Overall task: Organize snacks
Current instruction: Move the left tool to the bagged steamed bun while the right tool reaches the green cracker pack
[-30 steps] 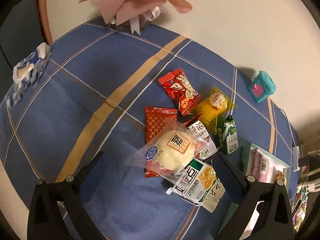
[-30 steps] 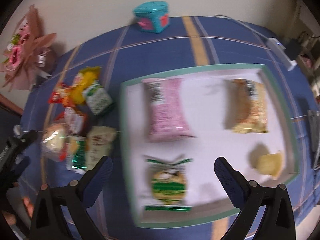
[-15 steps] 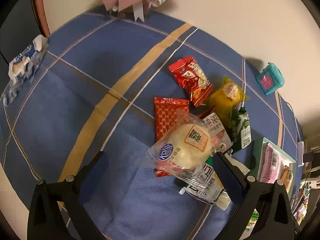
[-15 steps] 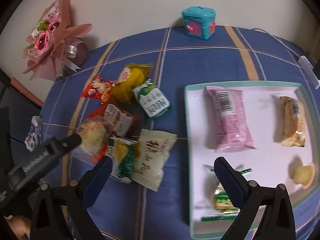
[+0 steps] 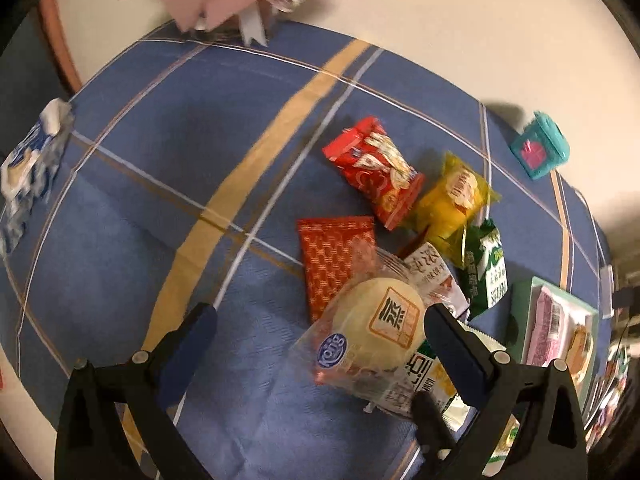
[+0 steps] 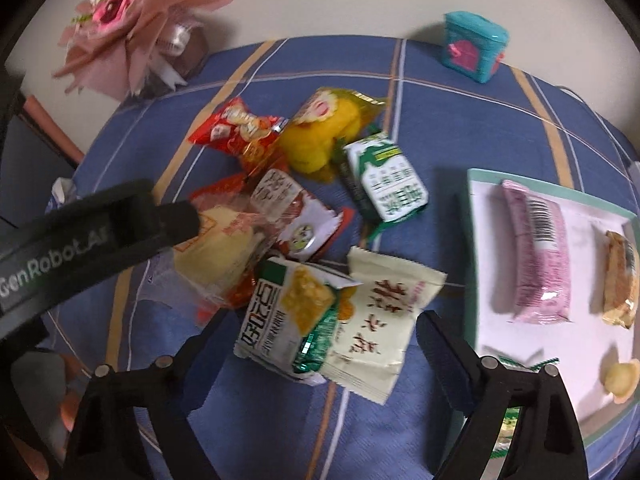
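The left gripper (image 5: pixel 320 320) angles down over the snack heap, jaws spread wide and holding nothing; the clear-wrapped bun (image 5: pixel 378 320) lies between them, close against the right finger (image 5: pixel 452 344). The right gripper (image 6: pixel 312 344) also tilts downward, jaws wide and empty, with the cream packet (image 6: pixel 376 320) and green-yellow packet (image 6: pixel 288 316) between its fingers; the tray (image 6: pixel 472 240) sits beyond its right finger

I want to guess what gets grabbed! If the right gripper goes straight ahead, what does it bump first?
Probably the cream packet with red characters, lying between the open jaws of the right gripper; the green-and-white packet overlaps its left side. Depth is unclear.
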Tool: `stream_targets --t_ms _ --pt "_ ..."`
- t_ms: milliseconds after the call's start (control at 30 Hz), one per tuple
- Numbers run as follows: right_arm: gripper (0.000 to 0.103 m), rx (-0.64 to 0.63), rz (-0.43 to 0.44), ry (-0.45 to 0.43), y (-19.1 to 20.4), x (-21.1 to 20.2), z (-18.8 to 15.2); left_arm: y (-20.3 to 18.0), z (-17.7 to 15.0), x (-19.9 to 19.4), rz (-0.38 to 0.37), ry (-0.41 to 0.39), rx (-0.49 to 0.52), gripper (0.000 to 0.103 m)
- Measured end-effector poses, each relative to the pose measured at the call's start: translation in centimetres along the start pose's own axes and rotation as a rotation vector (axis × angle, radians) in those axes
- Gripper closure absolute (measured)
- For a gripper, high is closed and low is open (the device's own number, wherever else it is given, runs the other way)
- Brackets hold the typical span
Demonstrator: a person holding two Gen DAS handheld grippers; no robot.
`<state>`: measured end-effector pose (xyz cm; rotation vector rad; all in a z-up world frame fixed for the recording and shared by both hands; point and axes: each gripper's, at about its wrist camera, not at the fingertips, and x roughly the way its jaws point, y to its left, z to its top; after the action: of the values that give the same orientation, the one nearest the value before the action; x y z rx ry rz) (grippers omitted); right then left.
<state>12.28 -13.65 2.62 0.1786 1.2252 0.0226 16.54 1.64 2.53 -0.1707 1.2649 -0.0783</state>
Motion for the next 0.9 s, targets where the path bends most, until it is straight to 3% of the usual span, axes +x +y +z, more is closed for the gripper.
stream_targets --t_ms 300,500,567,633,767,900 --pt "0.011 -0.033 -0.025 0.026 1.3 1.9 0.1 -1.4 0.6 2.3 -0.008 0.061 0.095 0.001" --pt "0.013 -0.056 -0.055 0.021 1.7 2.3 -0.3 -1.0 0.5 3.0 -0.039 0.09 0.066 0.014" --pt "0.018 -0.065 -0.078 0.017 1.7 2.3 -0.5 -1.0 0.4 3.1 -0.057 0.096 0.066 0.029" --pt "0.021 -0.072 -0.078 0.014 1.7 2.1 -0.3 -1.0 0.3 3.2 -0.072 0.1 0.057 0.036" --pt "0.035 -0.093 -0.067 0.008 2.1 1.6 -0.5 -0.7 -0.1 2.8 -0.084 0.095 0.043 0.047" --pt "0.046 -0.095 -0.041 0.017 2.4 1.2 -0.7 -0.7 -0.2 2.7 -0.093 0.095 0.023 0.049"
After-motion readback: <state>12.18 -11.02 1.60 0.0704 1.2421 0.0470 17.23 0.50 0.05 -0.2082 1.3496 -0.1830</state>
